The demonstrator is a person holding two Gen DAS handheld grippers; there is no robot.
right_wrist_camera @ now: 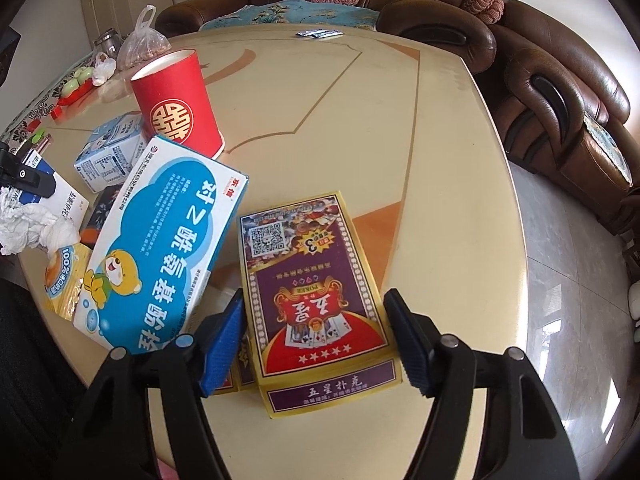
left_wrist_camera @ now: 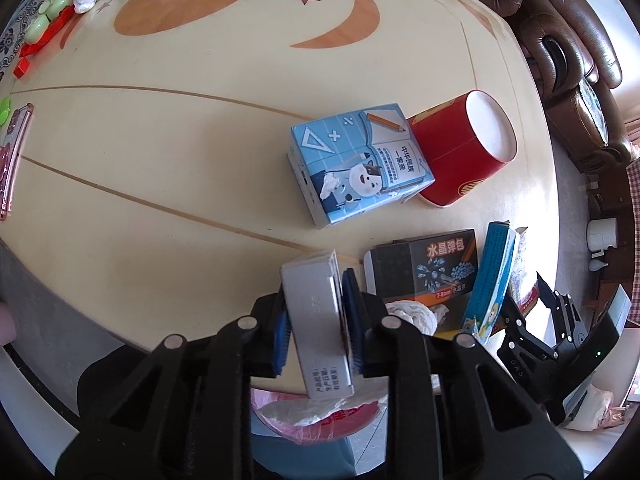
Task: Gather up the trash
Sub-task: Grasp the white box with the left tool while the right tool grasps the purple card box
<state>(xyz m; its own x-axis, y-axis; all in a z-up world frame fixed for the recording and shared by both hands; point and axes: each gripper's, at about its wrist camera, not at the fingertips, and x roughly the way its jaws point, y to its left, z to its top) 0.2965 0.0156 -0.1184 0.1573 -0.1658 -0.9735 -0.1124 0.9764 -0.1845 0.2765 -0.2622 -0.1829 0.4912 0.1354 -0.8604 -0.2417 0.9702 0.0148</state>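
Observation:
My left gripper (left_wrist_camera: 316,320) is shut on a small grey-white box (left_wrist_camera: 314,312) and holds it above a bin with a pink liner (left_wrist_camera: 280,424) at the table's near edge. My right gripper (right_wrist_camera: 320,328) is open, its jaws on either side of a yellow and purple playing-card box (right_wrist_camera: 308,280) lying on the table. A blue medicine box (right_wrist_camera: 160,248) leans just left of it. A red paper cup (right_wrist_camera: 176,100) stands behind, with a blue milk carton (left_wrist_camera: 356,164) beside it. A crumpled tissue (left_wrist_camera: 412,312) and a black box (left_wrist_camera: 424,268) lie near the left gripper.
The round cream table (left_wrist_camera: 180,160) ends close below both grippers. A brown leather sofa (right_wrist_camera: 560,100) curves behind and to the right. Bags, green and red items (left_wrist_camera: 48,20) sit at the table's far left. Small packets (right_wrist_camera: 318,34) lie at the far edge.

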